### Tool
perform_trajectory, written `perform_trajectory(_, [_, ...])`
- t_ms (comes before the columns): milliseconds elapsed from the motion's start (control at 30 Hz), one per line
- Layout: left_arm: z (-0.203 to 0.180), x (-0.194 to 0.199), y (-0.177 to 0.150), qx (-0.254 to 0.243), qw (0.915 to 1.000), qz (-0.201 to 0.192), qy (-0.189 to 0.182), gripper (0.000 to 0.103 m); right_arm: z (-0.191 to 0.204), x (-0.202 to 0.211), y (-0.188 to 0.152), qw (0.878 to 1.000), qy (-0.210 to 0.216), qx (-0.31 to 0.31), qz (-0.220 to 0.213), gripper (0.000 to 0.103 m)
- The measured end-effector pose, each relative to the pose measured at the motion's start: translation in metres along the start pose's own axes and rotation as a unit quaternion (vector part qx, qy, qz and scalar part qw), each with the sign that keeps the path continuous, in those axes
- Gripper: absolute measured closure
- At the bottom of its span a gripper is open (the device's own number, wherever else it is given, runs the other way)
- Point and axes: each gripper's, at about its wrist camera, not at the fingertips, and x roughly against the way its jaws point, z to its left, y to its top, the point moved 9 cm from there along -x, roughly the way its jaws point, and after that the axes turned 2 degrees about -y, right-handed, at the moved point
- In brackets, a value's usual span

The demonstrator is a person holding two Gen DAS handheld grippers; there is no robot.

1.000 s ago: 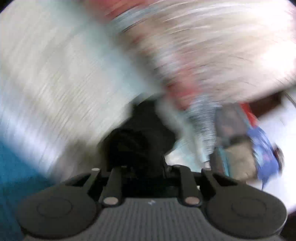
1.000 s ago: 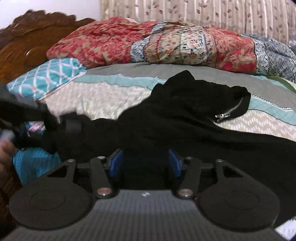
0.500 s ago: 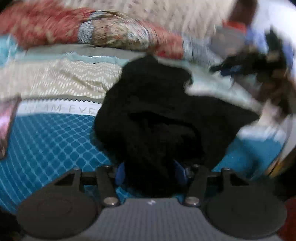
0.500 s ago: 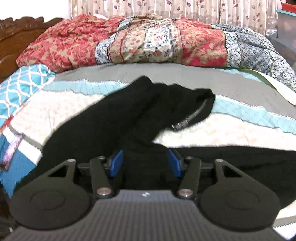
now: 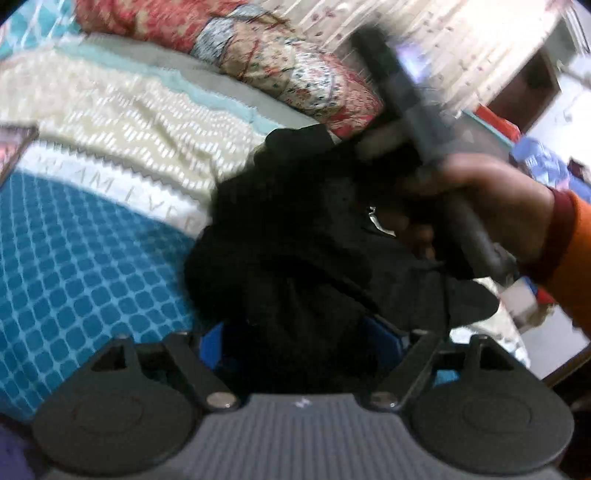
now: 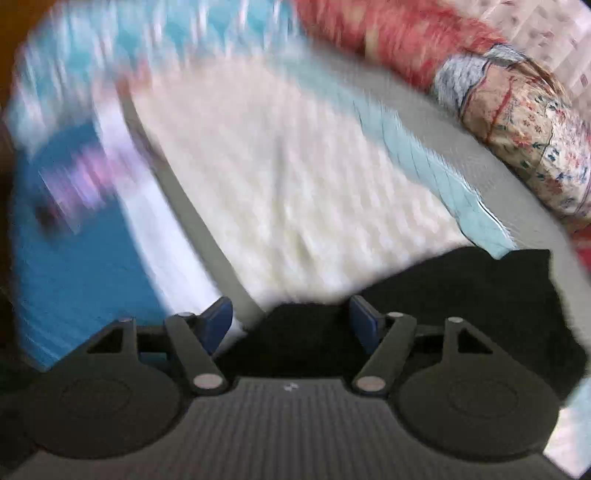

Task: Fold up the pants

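While both tongs grip black pants (image 5: 295, 258), fabric's bunched on bedspread (image 5: 92, 240).

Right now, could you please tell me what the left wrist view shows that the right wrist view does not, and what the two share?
Only the left wrist view shows the person's right hand in an orange sleeve gripping the other tool's handle over the pants, a small metal zipper pull, and faint lettering on the white band of the bedspread.

Only the right wrist view shows a blurred purple object at the bed's left edge.

Both share the crumpled black pants between blue-padded fingers, the teal-and-cream quilted bedspread, and the red floral quilt.
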Motion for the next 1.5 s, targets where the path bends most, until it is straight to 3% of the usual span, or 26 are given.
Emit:
perform_trajectory(33, [0.000,0.004,-0.001,-0.005,1.0000,-0.003,-0.002,0.022,-0.008,-0.004,-0.013,1.000,0.010,-0.020,0.011,0.034])
perform_trajectory(100, [0.002,0.002,0.001,0.004,0.9999,-0.002,-0.015,0.023,-0.020,0.001,-0.022,0.998,0.029,-0.053,0.002,0.072])
perform_trajectory(133, [0.004,0.000,0.001,0.008,0.9998,0.000,-0.019,0.036,-0.025,0.005,-0.026,0.998,0.024,-0.064,0.000,0.088])
perform_trajectory(167, [0.005,-0.003,0.002,0.005,0.9998,0.000,-0.021,0.052,-0.031,0.010,-0.025,0.995,0.036,-0.092,-0.007,0.090])
perform_trajectory(200, [0.005,-0.009,0.005,-0.004,0.9998,0.005,-0.018,0.083,-0.038,0.018,-0.019,0.991,0.052,-0.123,-0.024,0.090])
perform_trajectory(267, [0.008,-0.011,0.017,-0.004,0.9997,0.004,-0.026,0.086,-0.057,0.046,0.003,0.977,0.076,-0.177,-0.095,0.091])
perform_trajectory(333, [0.006,0.001,0.044,-0.018,0.9989,-0.039,-0.019,0.088,-0.082,0.079,0.039,0.948,0.101,-0.239,-0.186,0.092])
perform_trajectory(433, [0.001,0.034,0.087,-0.059,0.9904,-0.124,0.014,0.088,-0.117,0.125,0.086,0.880,0.137,-0.305,-0.337,0.096])
perform_trajectory(500, [0.004,0.042,0.103,-0.063,0.9869,-0.146,0.031,0.088,-0.132,0.133,0.096,0.838,0.165,-0.343,-0.390,0.099])
perform_trajectory(567, [0.013,0.033,0.104,-0.062,0.9873,-0.133,0.060,0.088,-0.136,0.109,0.106,0.807,0.211,-0.393,-0.387,0.101])
perform_trajectory(600, [0.022,0.023,0.099,-0.059,0.9881,-0.113,0.086,0.088,-0.130,0.085,0.112,0.809,0.219,-0.406,-0.364,0.100])
perform_trajectory(633, [0.031,0.014,0.093,-0.052,0.9883,-0.090,0.112,0.087,-0.122,0.059,0.115,0.823,0.212,-0.411,-0.329,0.098])
perform_trajectory(700, [0.055,-0.008,0.072,-0.022,0.9862,-0.024,0.162,0.084,-0.108,0.012,0.113,0.868,0.158,-0.400,-0.248,0.096])
perform_trajectory(733, [0.059,-0.008,0.063,-0.009,0.9873,-0.012,0.158,0.081,-0.101,-0.002,0.108,0.879,0.151,-0.389,-0.230,0.096])
perform_trajectory(767, [0.061,-0.004,0.057,0.004,0.9896,-0.013,0.143,0.078,-0.098,-0.005,0.101,0.879,0.157,-0.389,-0.228,0.096])
perform_trajectory(800, [0.058,0.003,0.053,0.012,0.9921,-0.023,0.123,0.071,-0.097,-0.004,0.095,0.876,0.161,-0.391,-0.230,0.096])
perform_trajectory(833, [0.056,0.010,0.052,0.017,0.9939,-0.030,0.105,0.057,-0.098,0.000,0.087,0.879,0.160,-0.387,-0.229,0.095])
perform_trajectory(867, [0.055,0.017,0.053,0.028,0.9954,-0.038,0.083,0.050,-0.097,0.004,0.080,0.884,0.156,-0.378,-0.227,0.095])
perform_trajectory(900, [0.056,0.025,0.057,0.045,0.9957,-0.049,0.064,0.042,-0.100,0.010,0.070,0.888,0.150,-0.370,-0.228,0.095])
perform_trajectory(967, [0.065,0.036,0.068,0.074,0.9937,-0.069,0.048,0.039,-0.107,0.031,0.038,0.890,0.141,-0.368,-0.230,0.090])
perform_trajectory(1033, [0.076,0.041,0.079,0.111,0.9899,-0.078,0.042,0.024,-0.109,0.045,0.002,0.891,0.129,-0.375,-0.223,0.086])
perform_trajectory(1133, [0.093,0.033,0.090,0.157,0.9851,-0.069,0.017,0.015,-0.122,0.066,-0.070,0.876,0.106,-0.418,-0.217,0.085])
perform_trajectory(1267, [0.088,-0.006,0.085,0.205,0.9787,-0.005,-0.001,0.008,-0.145,0.085,-0.172,0.850,0.046,-0.487,-0.195,0.085])
perform_trajectory(1400, [0.094,-0.031,0.081,0.252,0.9674,0.023,-0.003,0.004,-0.193,0.119,-0.300,0.790,-0.044,-0.588,-0.170,0.085])
perform_trajectory(1467, [0.098,-0.033,0.079,0.283,0.9587,0.024,-0.016,0.003,-0.220,0.141,-0.360,0.754,-0.101,-0.628,-0.164,0.085])
perform_trajectory(1500, [0.100,-0.034,0.078,0.297,0.9545,0.025,-0.019,0.005,-0.237,0.153,-0.394,0.727,-0.129,-0.654,-0.164,0.085])
